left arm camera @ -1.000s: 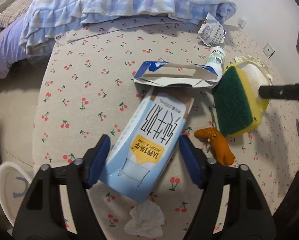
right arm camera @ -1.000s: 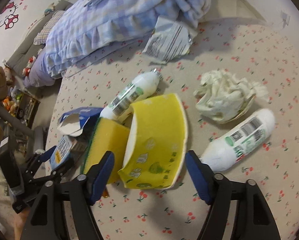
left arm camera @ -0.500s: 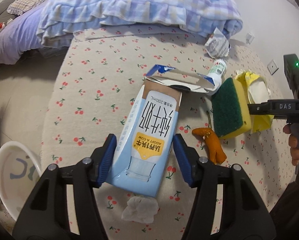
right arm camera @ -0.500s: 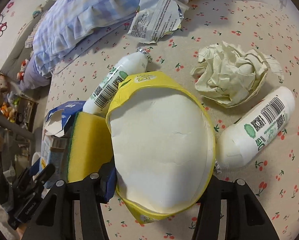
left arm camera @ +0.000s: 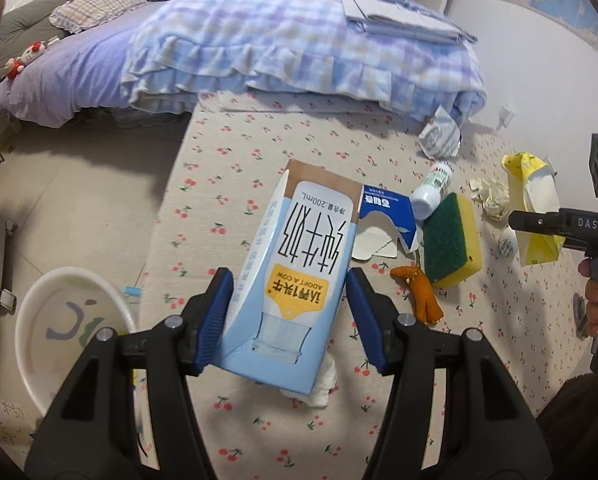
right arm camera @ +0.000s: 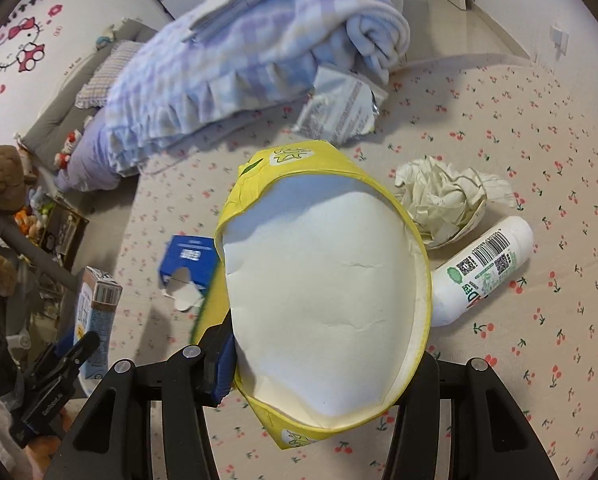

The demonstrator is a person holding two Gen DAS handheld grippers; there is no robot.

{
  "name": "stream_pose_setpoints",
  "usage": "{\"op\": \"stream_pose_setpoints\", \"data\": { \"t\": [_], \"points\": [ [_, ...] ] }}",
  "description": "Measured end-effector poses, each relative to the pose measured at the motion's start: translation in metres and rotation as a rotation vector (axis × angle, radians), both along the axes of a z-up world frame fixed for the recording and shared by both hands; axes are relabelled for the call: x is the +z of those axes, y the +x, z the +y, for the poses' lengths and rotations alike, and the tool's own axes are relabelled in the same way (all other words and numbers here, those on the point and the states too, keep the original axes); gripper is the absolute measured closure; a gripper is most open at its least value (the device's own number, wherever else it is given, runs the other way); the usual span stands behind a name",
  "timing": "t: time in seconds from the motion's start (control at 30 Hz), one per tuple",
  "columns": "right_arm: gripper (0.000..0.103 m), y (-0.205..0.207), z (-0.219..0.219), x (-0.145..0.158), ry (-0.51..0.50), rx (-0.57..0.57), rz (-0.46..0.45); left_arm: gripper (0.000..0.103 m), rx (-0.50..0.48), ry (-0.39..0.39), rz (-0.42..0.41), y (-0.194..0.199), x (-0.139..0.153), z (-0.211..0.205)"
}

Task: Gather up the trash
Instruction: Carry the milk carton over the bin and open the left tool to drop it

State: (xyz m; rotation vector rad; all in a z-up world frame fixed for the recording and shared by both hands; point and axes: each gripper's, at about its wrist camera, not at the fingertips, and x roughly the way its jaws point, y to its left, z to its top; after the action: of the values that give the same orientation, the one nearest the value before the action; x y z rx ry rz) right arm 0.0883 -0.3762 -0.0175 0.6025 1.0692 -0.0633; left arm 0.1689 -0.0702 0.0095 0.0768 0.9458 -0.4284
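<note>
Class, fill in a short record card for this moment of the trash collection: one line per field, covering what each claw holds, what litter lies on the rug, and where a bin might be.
left claw: shut on milk carton, lifted off the cherry-print rug
right claw: shut on yellow paper bowl, opening toward the camera
litter on rug: sponge, blue torn box, orange peel, crumpled paper, white bottle, foil wrapper, tissue
possible bin: white basin, on the floor left of the rug
</note>
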Motion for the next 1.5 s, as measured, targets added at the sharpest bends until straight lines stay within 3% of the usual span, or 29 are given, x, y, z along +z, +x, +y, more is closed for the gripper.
{"op": "stream_pose_setpoints", "data": {
  "t": [0.5, 1.27, 1.3, 1.4, 1.5],
  "points": [
    [0.049, -0.003, 0.064, 0.039, -0.02, 0.102, -0.108, 0.043, 0.115, -0.035, -0.021, -0.015, 0.014, 0.061],
    [0.049, 0.039, 0.25, 0.022, -0.009, 0.398, -0.089, 0.043, 0.331, -0.041, 0.048, -0.023, -0.01, 0.189],
    [0.049, 0.042, 0.257, 0.02, -0.007, 0.409, -0.085, 0.042, 0.344, -0.038, 0.055, -0.022, -0.011, 0.192],
    [0.049, 0.049, 0.274, 0.015, 0.007, 0.431, -0.078, 0.02, 0.385, -0.008, 0.086, -0.021, -0.014, 0.201],
    [0.049, 0.055, 0.288, 0.01, 0.01, 0.446, -0.071, 0.017, 0.411, 0.029, 0.086, -0.026, -0.015, 0.209]
  ]
}}
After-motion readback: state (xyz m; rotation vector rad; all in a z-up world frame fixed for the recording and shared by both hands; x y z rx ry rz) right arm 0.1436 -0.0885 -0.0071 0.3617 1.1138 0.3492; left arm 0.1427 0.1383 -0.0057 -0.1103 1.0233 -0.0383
